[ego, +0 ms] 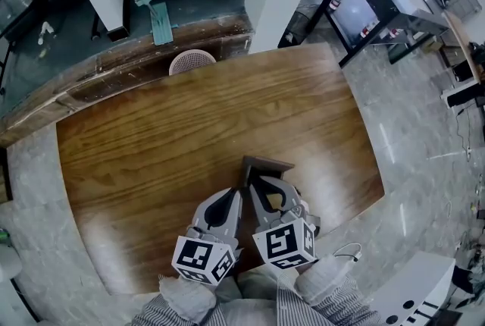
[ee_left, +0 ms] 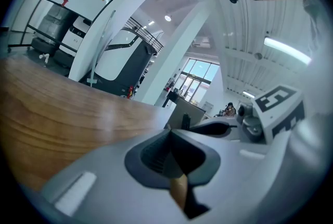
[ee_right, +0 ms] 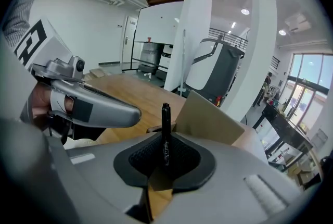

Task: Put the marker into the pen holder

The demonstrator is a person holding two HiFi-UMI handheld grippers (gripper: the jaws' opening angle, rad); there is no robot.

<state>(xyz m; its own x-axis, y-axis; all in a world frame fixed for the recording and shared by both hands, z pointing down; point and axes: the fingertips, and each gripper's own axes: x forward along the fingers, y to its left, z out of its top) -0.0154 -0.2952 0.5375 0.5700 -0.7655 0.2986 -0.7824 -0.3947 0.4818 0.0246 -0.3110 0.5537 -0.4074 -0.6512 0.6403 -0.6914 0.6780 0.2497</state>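
A black marker (ee_right: 165, 132) stands upright between the jaws of my right gripper (ee_right: 165, 154), which is shut on it. Just beyond it is the brown pen holder (ee_right: 210, 120), an open box on the wooden table (ego: 189, 135). In the head view the pen holder (ego: 267, 164) sits right at the tip of my right gripper (ego: 260, 184); the marker is hidden there. Close on its left side, my left gripper (ego: 236, 199) has its jaws pressed together with nothing between them. The left gripper view shows those shut jaws (ee_left: 171, 158) and the pen holder (ee_left: 182, 112) ahead.
A pink slatted basket (ego: 192, 61) stands on the floor past the table's far edge. A dark desk (ego: 371, 2) is at the far right, and white pillars and a machine are behind. The person's striped sleeves (ego: 303, 309) are at the table's near edge.
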